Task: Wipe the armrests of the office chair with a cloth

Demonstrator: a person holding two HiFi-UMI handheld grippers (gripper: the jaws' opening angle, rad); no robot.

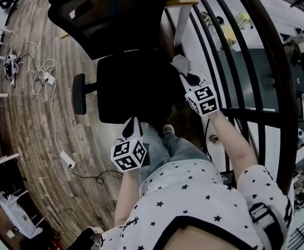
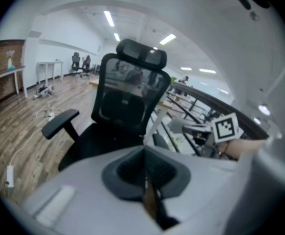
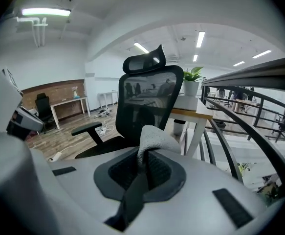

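Cloth [image 3: 154, 137] of pale grey, nubby fabric, pinched in your right tool [image 3: 144, 166] beside the black mesh-backed office chair [image 1: 131, 82].
The cloth bunches up out of the right tool's jaws, which are clamped on it. It sits at the right edge of the chair's seat, though you cannot tell whether it touches anything. The black padded armrest [image 1: 79, 94] on the far side stands clear. Your left tool [image 2: 145, 176] has its jaws pressed together on nothing, held low in front of the seat.
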